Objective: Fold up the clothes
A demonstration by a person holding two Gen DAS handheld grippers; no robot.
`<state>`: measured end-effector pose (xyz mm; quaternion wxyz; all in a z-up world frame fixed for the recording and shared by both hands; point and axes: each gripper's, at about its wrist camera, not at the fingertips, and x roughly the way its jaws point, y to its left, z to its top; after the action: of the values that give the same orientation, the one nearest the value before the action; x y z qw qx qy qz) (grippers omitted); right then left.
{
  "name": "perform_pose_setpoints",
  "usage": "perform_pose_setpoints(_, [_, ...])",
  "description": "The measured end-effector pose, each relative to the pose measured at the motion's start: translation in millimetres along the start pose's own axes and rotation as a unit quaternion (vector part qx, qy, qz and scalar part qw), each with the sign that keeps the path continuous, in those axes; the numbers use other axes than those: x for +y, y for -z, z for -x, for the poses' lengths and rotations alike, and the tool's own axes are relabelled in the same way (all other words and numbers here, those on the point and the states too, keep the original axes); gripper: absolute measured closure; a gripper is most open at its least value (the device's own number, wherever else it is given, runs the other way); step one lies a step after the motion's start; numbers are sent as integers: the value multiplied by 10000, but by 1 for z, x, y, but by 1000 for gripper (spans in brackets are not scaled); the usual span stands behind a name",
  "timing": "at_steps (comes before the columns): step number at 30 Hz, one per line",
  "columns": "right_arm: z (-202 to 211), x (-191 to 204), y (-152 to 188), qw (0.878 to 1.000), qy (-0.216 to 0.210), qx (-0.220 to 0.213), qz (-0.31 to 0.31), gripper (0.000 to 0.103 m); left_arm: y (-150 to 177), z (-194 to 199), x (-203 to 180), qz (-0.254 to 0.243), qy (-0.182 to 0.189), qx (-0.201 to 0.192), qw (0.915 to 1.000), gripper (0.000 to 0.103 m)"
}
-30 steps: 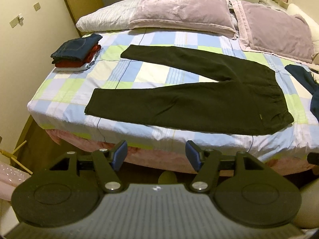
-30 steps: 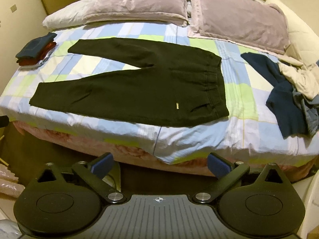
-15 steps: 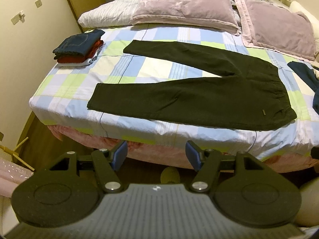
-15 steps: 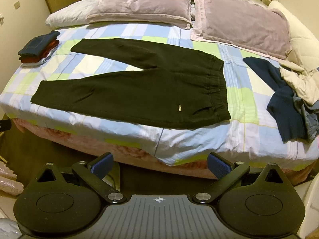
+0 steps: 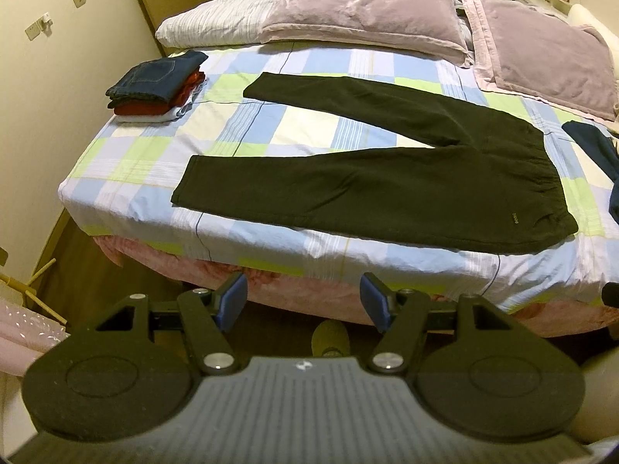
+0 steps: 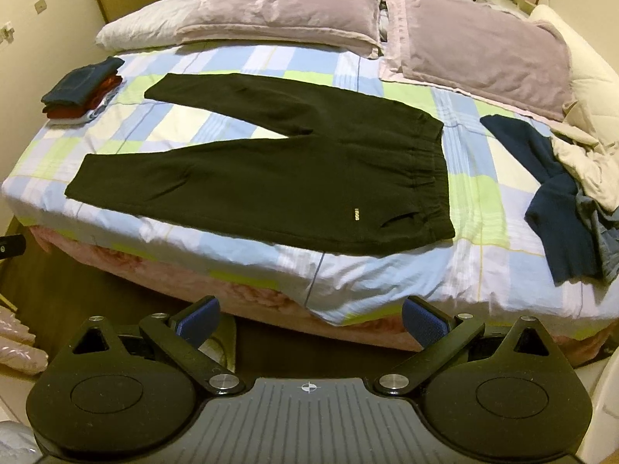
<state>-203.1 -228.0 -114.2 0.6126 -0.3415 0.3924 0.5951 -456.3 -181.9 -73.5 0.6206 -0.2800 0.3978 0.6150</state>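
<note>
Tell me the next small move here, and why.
Probably bring the open left gripper forward to the near leg's cuff of the black trousers, since they lie flat and unfolded on the bed, legs spread apart, and both grippers hang short of the mattress edge holding nothing.

We see open air between both tools and the near edge of the bed (image 6: 348,270), so either can reach the black trousers (image 6: 271,178) unhindered. A folded stack (image 5: 158,89) crowds the far left corner, a loose clothes heap (image 6: 572,193) fills the right side, and pillows (image 5: 348,11) block the head.
</note>
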Motion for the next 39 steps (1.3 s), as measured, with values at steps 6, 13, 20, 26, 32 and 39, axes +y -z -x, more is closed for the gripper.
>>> perform_pose_setpoints(6, [-6,-6,-1,9999,-102,81,-52,0,-3,-5,-3,-8,46,6,10000,42])
perform_pose_setpoints(13, [-21,-31,-3,9984,-109,254,-484,1,-22,-23,-17,-162,290,-26,9994,42])
perform_pose_setpoints(20, [-35,-85,-7,9837,-147,265,-1771,1,-59,-59,-44,-393,723,-6,9966,42])
perform_pose_setpoints(26, [-67,-119,-28,9673,-169,364,-2505,18,-107,-109,-49,-528,1103,57,9925,42])
perform_pose_setpoints(32, [-105,-140,-62,9487,-137,375,-3137,41,-167,-172,-42,-708,1408,306,9870,42])
perform_pose_setpoints(39, [-140,-157,-97,9317,-221,-254,-3617,70,-233,-237,-39,-1088,1805,329,9770,42])
